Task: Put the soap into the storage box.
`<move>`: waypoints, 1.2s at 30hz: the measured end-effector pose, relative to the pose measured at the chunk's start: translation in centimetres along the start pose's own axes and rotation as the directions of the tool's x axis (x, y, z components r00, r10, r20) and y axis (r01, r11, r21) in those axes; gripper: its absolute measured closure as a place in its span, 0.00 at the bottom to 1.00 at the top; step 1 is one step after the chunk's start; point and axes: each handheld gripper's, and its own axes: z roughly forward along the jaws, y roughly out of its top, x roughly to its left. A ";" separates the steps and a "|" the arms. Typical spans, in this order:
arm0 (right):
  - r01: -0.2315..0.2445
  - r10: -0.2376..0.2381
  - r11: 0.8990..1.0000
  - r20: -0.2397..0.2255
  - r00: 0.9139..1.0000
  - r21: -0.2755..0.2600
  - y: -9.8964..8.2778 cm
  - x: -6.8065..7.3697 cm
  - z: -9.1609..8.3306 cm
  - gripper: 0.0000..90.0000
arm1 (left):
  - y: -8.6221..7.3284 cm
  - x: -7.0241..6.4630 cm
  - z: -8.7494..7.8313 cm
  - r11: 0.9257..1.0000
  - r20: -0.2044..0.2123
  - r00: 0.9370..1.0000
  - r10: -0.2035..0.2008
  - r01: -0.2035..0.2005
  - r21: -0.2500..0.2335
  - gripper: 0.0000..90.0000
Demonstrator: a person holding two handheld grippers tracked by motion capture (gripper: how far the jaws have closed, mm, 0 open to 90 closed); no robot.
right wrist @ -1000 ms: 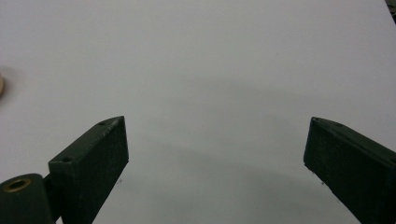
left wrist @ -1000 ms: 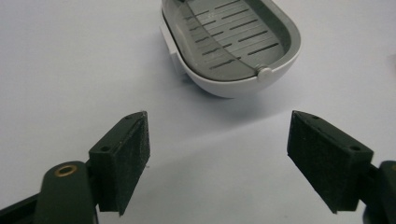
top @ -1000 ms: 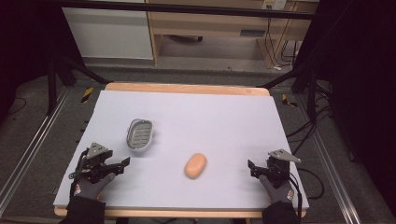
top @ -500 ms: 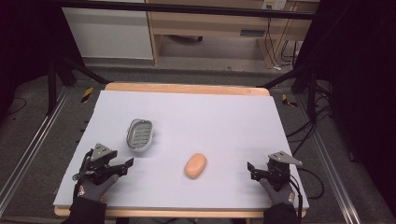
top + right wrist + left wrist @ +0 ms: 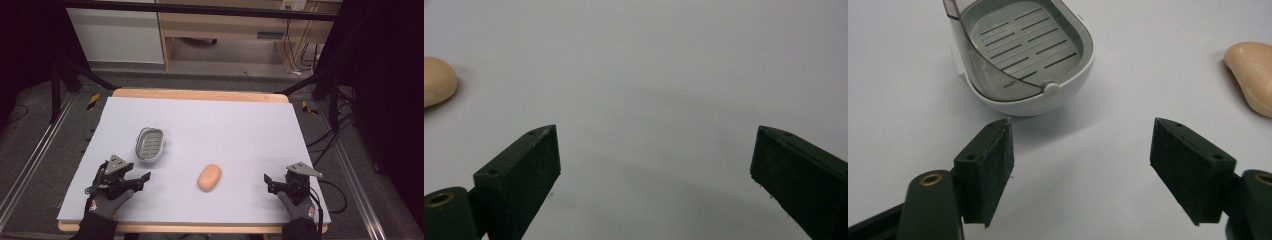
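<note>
- The table point(image 5: 300, 145), covered in a pale sheet, is offering wide bare room across its middle and far half; both grippers are sitting close to its near edge.
- The left gripper point(image 5: 142, 179) is hovering near the front left corner, its 2 jaws apart with nothing between them, after just having been closing part of the way.
- In the left gripper view, that gripper point(image 5: 1083, 170) is pointing at the gap just in front of the soap dish point(image 5: 1023, 55).
- The right gripper point(image 5: 268, 183) is resting near the front right corner, jaws spread wide over bare sheet and gripping nothing.
- The soap dish point(image 5: 150, 144) is lying left of centre, an oval white tray with a grey slotted insert and a clear rim, open side up.
- The soap bar point(image 5: 209, 177) is lying between the 2 grippers, a smooth peach-coloured oval, well apart from the dish and touching neither gripper.
- Nothing is standing between the left gripper and the dish, and the soap bar point(image 5: 1253, 75) is sitting off to its right.
- In the right gripper view, the soap bar point(image 5: 436, 80) is showing at the far left, apart from the right gripper point(image 5: 654, 170).
</note>
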 end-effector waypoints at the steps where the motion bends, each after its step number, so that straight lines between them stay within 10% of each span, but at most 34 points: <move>1: 0.000 0.000 1.000 0.000 1.000 0.001 0.0 0.0 0.0 0.07 | 0.0 -0.1 0.0 1.000 0.002 1.000 0.004 -0.004 -0.002 0.28; 36: 0.003 -0.002 1.000 0.005 1.000 -0.011 0.3 0.1 0.1 0.06 | 3.7 -3.1 0.3 0.997 0.052 0.996 0.069 -0.067 -0.037 0.26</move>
